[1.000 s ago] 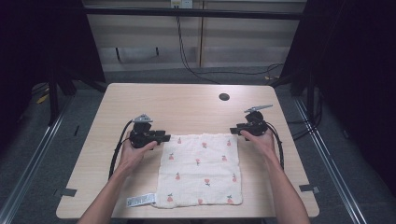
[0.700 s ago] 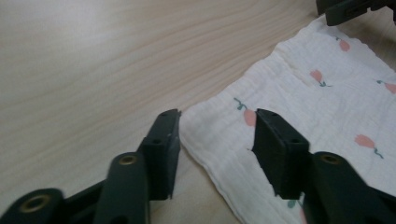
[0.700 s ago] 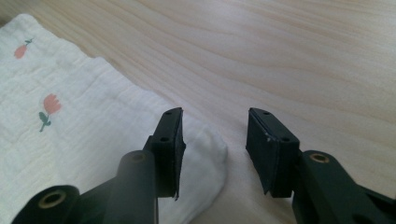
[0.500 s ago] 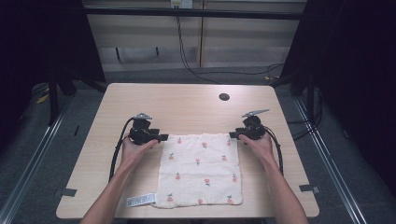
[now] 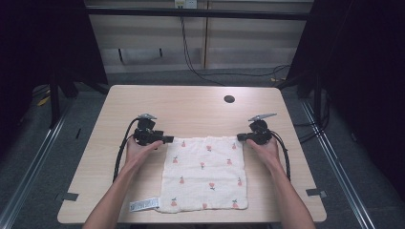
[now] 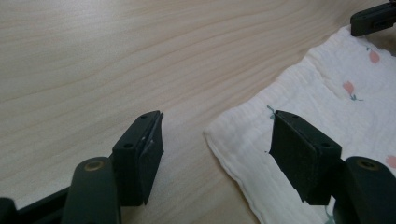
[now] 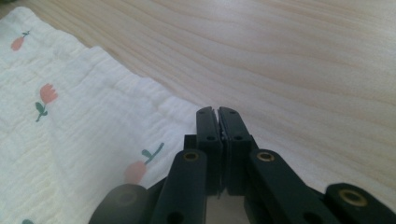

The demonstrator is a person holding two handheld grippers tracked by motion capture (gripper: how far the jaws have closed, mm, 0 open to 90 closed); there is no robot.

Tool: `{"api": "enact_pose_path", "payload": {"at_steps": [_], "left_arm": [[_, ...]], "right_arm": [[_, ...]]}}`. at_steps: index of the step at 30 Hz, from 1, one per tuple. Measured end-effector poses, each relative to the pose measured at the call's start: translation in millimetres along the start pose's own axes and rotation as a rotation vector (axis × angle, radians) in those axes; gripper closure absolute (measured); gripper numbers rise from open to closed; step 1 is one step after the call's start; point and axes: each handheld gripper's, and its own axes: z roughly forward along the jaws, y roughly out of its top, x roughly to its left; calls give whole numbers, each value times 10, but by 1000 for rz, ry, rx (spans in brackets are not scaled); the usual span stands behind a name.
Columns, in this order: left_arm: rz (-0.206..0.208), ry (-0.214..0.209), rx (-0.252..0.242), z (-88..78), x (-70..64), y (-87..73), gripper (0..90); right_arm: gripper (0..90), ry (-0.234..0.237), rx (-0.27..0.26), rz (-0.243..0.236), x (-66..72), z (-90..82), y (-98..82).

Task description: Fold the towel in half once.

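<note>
Lying flat on the tabletop (image 5: 191,102), the cloth (image 5: 204,174) sits at about 6 o'clock from the tabletop's centre, its far corners at 10 and 2 o'clock. The left tongs (image 6: 217,149) have just been opening and now stand wide apart around the 10 o'clock corner, one pad over the cloth, one over bare wood, nothing pinched. The right tongs (image 7: 218,140) have just been closing and are pressed together at the 2 o'clock corner; whether cloth is caught between them I cannot tell. Judging by this, one corner grip seems made and the other is about to follow, probably for a fold.
</note>
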Motion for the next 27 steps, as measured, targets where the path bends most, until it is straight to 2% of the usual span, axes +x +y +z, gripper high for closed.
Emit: {"api": "enact_pose_path", "payload": {"at_steps": [3, 4, 5, 6, 8, 10, 11, 14, 17, 20, 21, 22, 24, 27], "left_arm": [[4, -16, 3, 38, -7, -19, 429], [11, -1, 5, 59, -22, -25, 439], [34, 21, 7, 61, -33, -25, 466], [33, 15, 1, 69, -36, -25, 497], [31, 21, 2, 79, -44, -20, 512], [53, 18, 11, 86, -62, -17, 541], [64, 30, 11, 91, -69, -14, 544], [65, 41, 7, 109, -59, 3, 589], [93, 26, 20, 135, -84, 21, 609], [120, 52, 47, 147, -133, 42, 657], [117, 49, 46, 151, -142, 40, 676], [96, 20, 44, 156, -132, 39, 682], [115, 46, 34, 156, -150, 21, 726], [122, 26, 45, 148, -131, 13, 814]], "right_arm": [[883, 8, -2, 3, 4, 5, -1], [883, 8, -3, 1, 3, 7, -1], [883, 11, -7, 7, 2, 10, -5], [883, 12, -7, 7, 1, 11, -4], [882, 9, -6, 1, 4, 11, -2], [881, 5, -5, -4, 9, 12, 0], [880, 5, -6, -4, 11, 13, -1], [878, 10, -8, 4, 11, 14, -5], [877, 6, -2, -4, 27, 15, 3], [877, 8, 9, -18, 27, 10, 11], [877, 6, 11, -11, 27, 5, 7], [877, 9, 7, -11, 21, 3, 1], [877, 12, 8, -10, 18, -4, -5], [877, 27, 6, -7, 26, -5, -11]]}}
